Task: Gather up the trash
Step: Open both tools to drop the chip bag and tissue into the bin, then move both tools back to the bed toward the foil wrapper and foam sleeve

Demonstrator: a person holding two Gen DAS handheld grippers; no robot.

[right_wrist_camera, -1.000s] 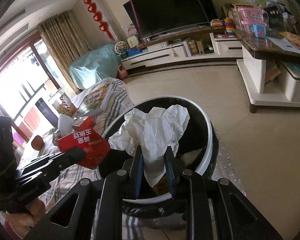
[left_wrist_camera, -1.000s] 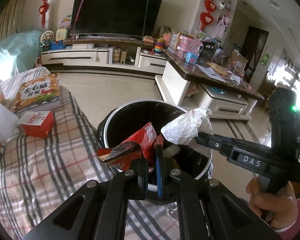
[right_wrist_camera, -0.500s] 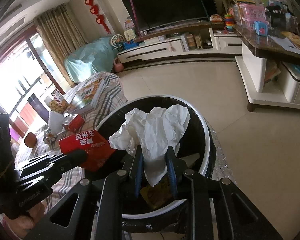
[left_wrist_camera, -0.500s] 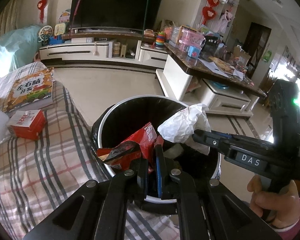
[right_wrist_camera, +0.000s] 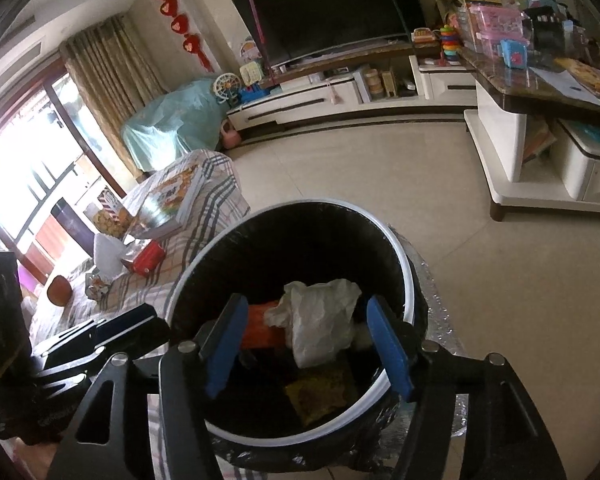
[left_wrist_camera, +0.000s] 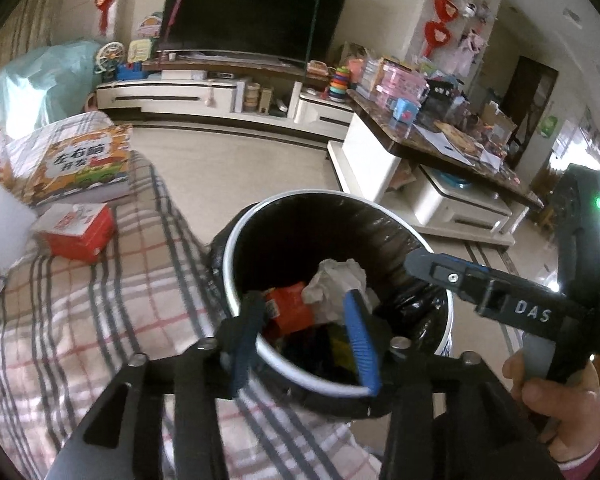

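Over the trash bin (right_wrist_camera: 404,276), both the left claw (left_wrist_camera: 304,312) and right claw (right_wrist_camera: 306,320) are opening, released; crumpled tissue (right_wrist_camera: 320,320) and red wrapper (left_wrist_camera: 290,306) lie inside it.

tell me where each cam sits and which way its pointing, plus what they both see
Left wrist: on the left gripper, aimed down into the trash bin; shows its opening, empty jaws, the right gripper and the hand holding it.
Right wrist: on the right gripper, aimed down into the same bin; shows its opening, empty jaws and the left gripper's tips at lower left.
Shared: bin, white crumpled paper and red wrapper inside, plaid cover, TV.
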